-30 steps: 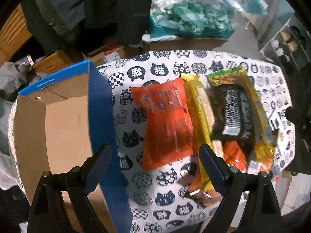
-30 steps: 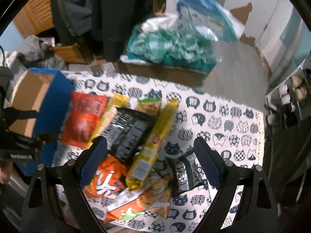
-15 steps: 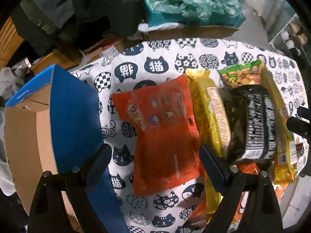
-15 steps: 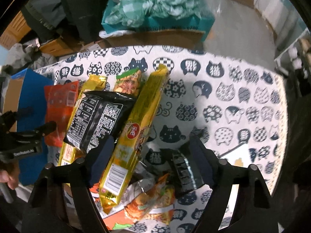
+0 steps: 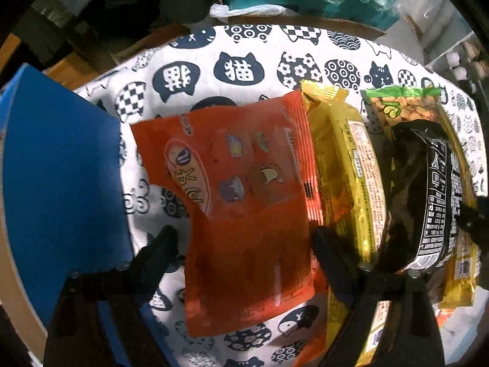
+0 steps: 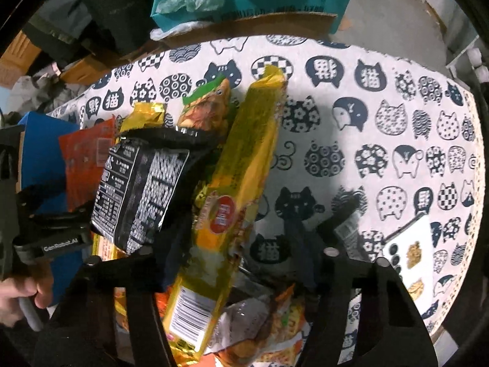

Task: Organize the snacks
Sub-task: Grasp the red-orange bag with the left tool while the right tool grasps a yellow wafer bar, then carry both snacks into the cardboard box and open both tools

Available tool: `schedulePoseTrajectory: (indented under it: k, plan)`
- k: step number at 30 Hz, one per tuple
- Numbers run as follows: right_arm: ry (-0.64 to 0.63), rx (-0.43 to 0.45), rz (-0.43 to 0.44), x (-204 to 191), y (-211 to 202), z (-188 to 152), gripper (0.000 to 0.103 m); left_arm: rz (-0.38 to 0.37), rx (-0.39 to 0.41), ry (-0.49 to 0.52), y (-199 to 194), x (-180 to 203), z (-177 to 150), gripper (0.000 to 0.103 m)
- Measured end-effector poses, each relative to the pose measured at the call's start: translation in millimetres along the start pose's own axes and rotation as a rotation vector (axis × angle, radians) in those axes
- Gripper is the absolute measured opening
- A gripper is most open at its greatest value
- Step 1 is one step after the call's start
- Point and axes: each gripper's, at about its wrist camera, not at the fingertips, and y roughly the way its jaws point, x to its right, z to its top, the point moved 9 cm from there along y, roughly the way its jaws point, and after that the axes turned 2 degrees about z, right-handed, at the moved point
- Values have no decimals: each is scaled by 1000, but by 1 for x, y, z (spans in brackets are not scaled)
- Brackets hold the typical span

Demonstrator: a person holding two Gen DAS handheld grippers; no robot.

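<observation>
A flat orange snack packet (image 5: 238, 198) lies on the cat-print tablecloth (image 5: 238, 70). My left gripper (image 5: 244, 244) points down over its lower half. Its jaws straddle the packet and are closing, with a sliver of cloth still showing at the left finger. A long yellow packet (image 6: 244, 168) lies slanted across the snack pile. My right gripper (image 6: 235, 244) is low over it, jaws closing, the packet between them and a gap at the right finger. A black packet (image 6: 140, 183) rests left of it.
An open cardboard box with a blue flap (image 5: 61, 183) stands at the left. Another yellow packet (image 5: 345, 168), a green-topped nut bag (image 5: 406, 110), a small dark packet (image 6: 348, 229) and an orange noodle bag (image 6: 269, 321) crowd the pile. A white card (image 6: 409, 260) lies right.
Both grippers have sunk toward the table and the packets look larger. The left jaws have narrowed around the orange packet. The right jaws have narrowed much more around the long yellow one.
</observation>
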Motion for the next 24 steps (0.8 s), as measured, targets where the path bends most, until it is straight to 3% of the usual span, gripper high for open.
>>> schedulePoseTrajectory:
  k: [2, 4, 7, 16, 24]
  plan:
    - [10, 3, 2, -1, 2, 0, 35, -9, 15, -3, -1, 0, 0, 73]
    - [10, 20, -7, -2, 1, 1, 34, -9, 36, 14, -5, 0, 1, 57]
    - [3, 47, -27, -3, -5, 3, 31, -22, 53, 44, -8, 3, 3, 44]
    - [24, 142, -51, 2, -36, 10, 27, 31, 139, 89, -35, 6, -1, 41]
    - [-3, 218, -45, -12, -67, 2, 27, 67, 246, 115, -89, -9, -8, 41]
